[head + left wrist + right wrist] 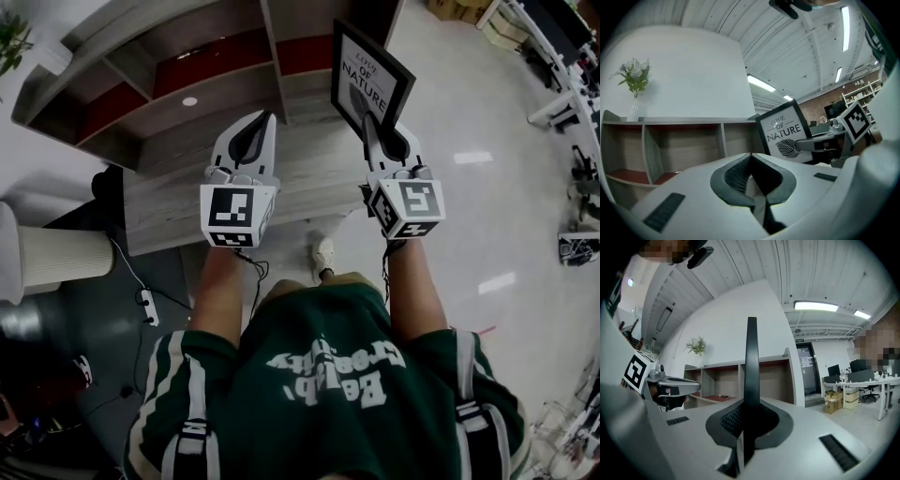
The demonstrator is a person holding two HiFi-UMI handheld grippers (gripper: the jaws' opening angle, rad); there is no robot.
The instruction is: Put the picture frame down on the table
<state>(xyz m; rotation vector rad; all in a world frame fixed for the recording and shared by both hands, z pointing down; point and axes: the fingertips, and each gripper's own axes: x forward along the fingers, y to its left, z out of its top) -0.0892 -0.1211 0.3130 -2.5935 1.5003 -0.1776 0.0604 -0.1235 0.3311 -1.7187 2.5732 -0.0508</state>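
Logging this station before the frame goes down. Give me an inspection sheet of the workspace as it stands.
Surface: wooden table, top bare, shelf unit behind.
Job's things: picture frame held upright, not yet on the table.
Clutter: nothing seen on the tabletop.
Grippers: right hand-held gripper shut on the frame's lower edge; left hand-held gripper shut, empty.
Cables: power strip with its cord on the floor, left.
Surroundings: flower vase on the shelf top; office desks at right.
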